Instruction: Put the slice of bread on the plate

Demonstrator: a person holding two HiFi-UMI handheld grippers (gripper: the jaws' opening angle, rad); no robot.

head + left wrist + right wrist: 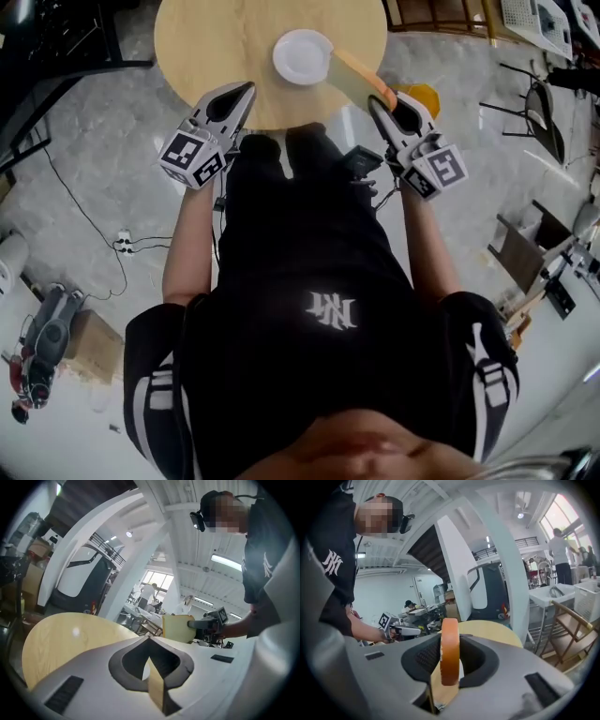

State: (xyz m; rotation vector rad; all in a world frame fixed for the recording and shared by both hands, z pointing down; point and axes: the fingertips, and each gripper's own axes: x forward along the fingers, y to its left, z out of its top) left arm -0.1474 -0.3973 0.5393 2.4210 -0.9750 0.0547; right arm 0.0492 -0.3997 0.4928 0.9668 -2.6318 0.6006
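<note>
Head view, looking steeply down: a person (309, 309) in a black T-shirt stood at a round wooden table (216, 47), w/ a gripper in each hand reaching over its near edge. A white plate (302, 56) sat on the table, towards the near-right part of the top, & it was empty.

The R gripper (377, 101) had its jaws clamped on the bread (361, 80), a pale yellow slice w/ an orange crust. The R gripper view showed the slice standing on edge between the jaws, crust facing the camera & the pale face running away below it. In the head view the slice stuck out from the jaw tips over the table's near-right edge, its far end just beside the plate's right rim. It was in the air, not lying on anything. Whether it touched the rim couldn't be told.

The L gripper (246, 91) hung at the table's near-left edge, apart from the plate. Its jaws met at the tips w/ nothing between them, and only tabletop showed past them in its own view.

Progress, as a judgement: the pick-up was done & the carry was nearly done. Left to do: bring the slice fully over the plate, lay it flat or at least lower it inside the rim, open the R jaws & pull clear. The L gripper looked to have no part in it.
</note>
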